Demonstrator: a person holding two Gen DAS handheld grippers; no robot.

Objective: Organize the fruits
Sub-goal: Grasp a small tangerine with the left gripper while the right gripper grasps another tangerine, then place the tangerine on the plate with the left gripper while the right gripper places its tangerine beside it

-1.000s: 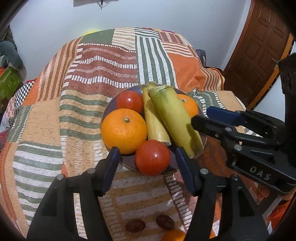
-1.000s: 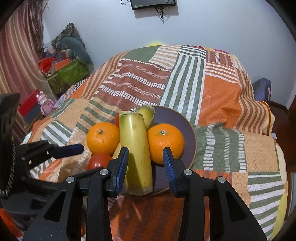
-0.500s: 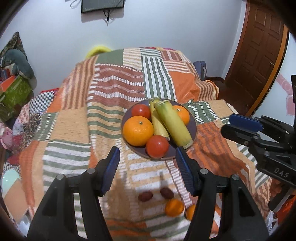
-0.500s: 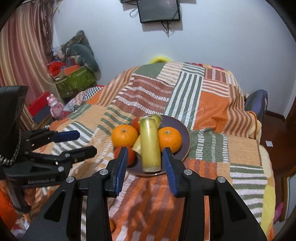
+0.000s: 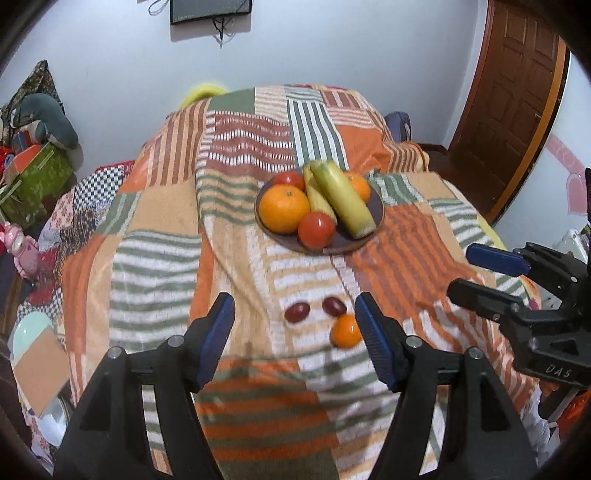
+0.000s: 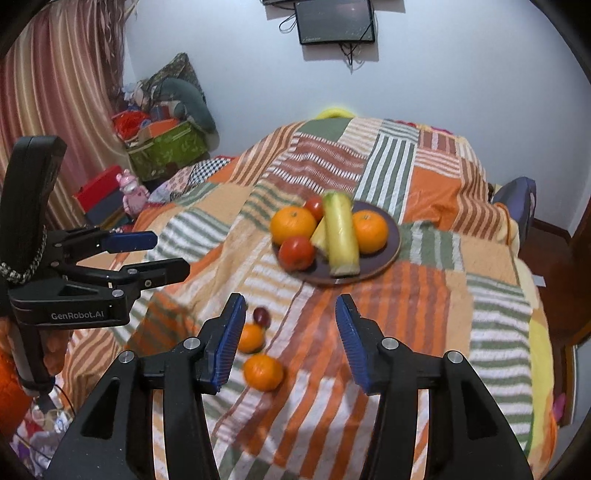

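A dark plate (image 5: 378, 210) (image 6: 395, 243) on the striped blanket holds two oranges (image 5: 283, 214), two tomatoes (image 5: 316, 229) and two long yellow-green fruits (image 5: 343, 201). Nearer me lie two small dark red fruits (image 5: 296, 312) (image 5: 334, 305) and small oranges (image 5: 345, 330) (image 6: 263, 371) (image 6: 251, 336). My left gripper (image 5: 295, 338) is open and empty above the loose fruits. My right gripper (image 6: 291, 339) is open and empty, with a small orange just left of centre between its fingers. Each gripper shows in the other's view (image 5: 491, 277) (image 6: 147, 254).
The blanket (image 5: 162, 258) covers a raised bed-like surface that drops off on all sides. Boxes, a green bin (image 6: 166, 147) and a pink toy (image 6: 129, 192) sit on the floor at left. A wooden door (image 5: 509, 92) stands at right. A screen (image 6: 336, 22) hangs on the wall.
Both grippers have pulled back and up from the plate, which now looks smaller and farther. The loose small fruits near the blanket's front have come into view. Both stay open.
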